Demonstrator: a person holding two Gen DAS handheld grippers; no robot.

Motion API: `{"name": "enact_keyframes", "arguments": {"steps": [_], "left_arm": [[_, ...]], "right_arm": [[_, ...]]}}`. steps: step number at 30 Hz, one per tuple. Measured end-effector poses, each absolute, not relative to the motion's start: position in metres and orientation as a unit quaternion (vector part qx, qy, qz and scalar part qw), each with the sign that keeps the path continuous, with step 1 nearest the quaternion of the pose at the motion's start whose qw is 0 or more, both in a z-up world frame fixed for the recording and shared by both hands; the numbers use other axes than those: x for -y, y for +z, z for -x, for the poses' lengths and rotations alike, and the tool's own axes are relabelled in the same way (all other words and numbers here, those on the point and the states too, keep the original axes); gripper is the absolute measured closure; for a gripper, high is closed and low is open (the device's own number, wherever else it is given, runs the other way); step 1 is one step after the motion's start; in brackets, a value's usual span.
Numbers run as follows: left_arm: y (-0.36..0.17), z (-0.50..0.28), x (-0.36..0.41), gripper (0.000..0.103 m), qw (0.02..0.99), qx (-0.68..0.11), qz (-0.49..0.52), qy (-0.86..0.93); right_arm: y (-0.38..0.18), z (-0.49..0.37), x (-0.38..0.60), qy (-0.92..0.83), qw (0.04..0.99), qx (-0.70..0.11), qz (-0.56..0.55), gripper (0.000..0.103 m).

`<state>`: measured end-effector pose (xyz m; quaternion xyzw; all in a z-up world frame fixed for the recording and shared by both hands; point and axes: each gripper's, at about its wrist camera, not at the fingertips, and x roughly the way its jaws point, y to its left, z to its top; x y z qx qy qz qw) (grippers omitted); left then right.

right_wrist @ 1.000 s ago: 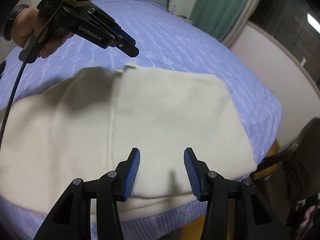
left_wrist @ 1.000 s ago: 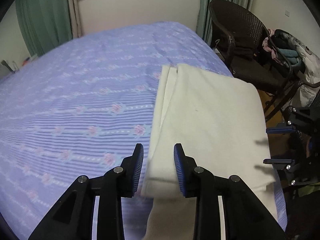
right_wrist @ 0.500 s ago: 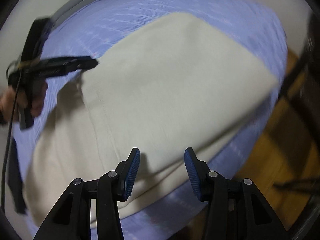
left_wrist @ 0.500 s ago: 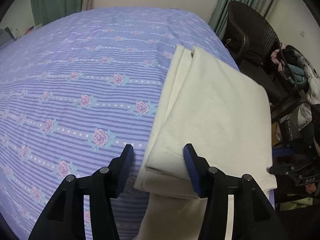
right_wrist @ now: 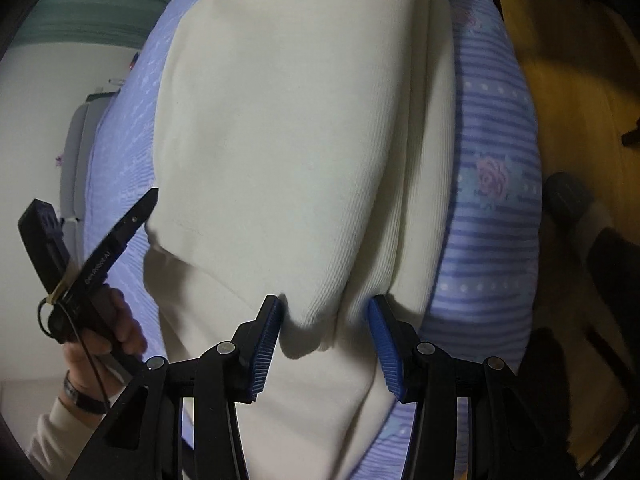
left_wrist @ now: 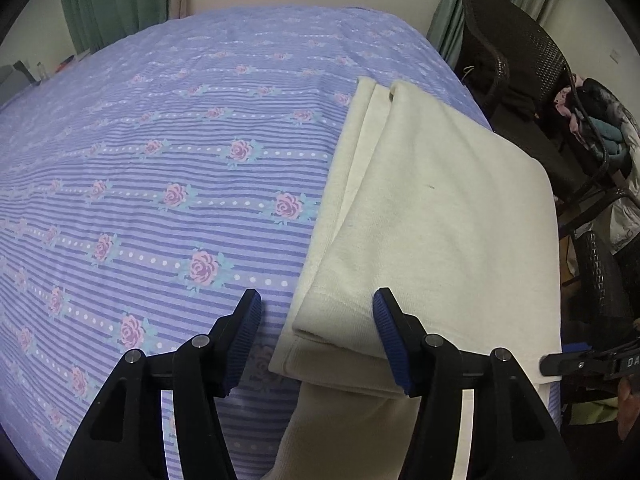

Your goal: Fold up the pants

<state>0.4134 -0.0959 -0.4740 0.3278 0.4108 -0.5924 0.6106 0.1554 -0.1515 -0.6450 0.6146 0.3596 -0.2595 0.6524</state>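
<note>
Cream pants (left_wrist: 440, 220) lie folded into a thick rectangle along the right edge of a bed with a purple rose-striped sheet (left_wrist: 160, 160). My left gripper (left_wrist: 317, 294) hangs open over the near left corner of the fold; the corner lies between the fingers and the pads do not press on it. In the right wrist view the pants (right_wrist: 300, 140) fill the middle. My right gripper (right_wrist: 324, 300) is open, and the bunched lower edge of the fold sits between its blue pads. A hand holds the left gripper (right_wrist: 120, 232) at the pants' far corner.
A black wicker chair (left_wrist: 512, 60) stands close to the bed's right side, with a heap of clothes (left_wrist: 600, 120) behind it. Wooden floor (right_wrist: 560, 60) lies past the bed edge (right_wrist: 492, 200). Green curtains (left_wrist: 112, 12) hang at the far wall.
The left jaws have spread wider around the pants' corner. The right gripper has rolled and come down, so the fold's edge now sits between its fingers.
</note>
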Motion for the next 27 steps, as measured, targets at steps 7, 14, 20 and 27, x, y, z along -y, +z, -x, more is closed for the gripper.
{"name": "enact_keyframes", "arguments": {"steps": [7, 14, 20, 27], "left_arm": [[-0.469, -0.412, 0.092, 0.046, 0.608, -0.405, -0.332, -0.597], [-0.468, -0.412, 0.089, 0.046, 0.607, -0.405, -0.331, -0.598], [-0.466, -0.41, 0.089, 0.046, 0.608, -0.395, -0.332, -0.603], [-0.47, -0.413, 0.091, 0.046, 0.608, -0.411, -0.315, -0.602]], "right_arm": [[-0.644, -0.153, 0.148, -0.24, 0.643, -0.355, -0.635, 0.055], [-0.641, -0.168, 0.145, -0.219, 0.648, -0.345, -0.643, 0.055], [-0.659, -0.172, 0.16, -0.224, 0.629, -0.338, -0.663, 0.056], [-0.673, -0.178, 0.177, -0.214, 0.626, -0.313, -0.681, 0.061]]}}
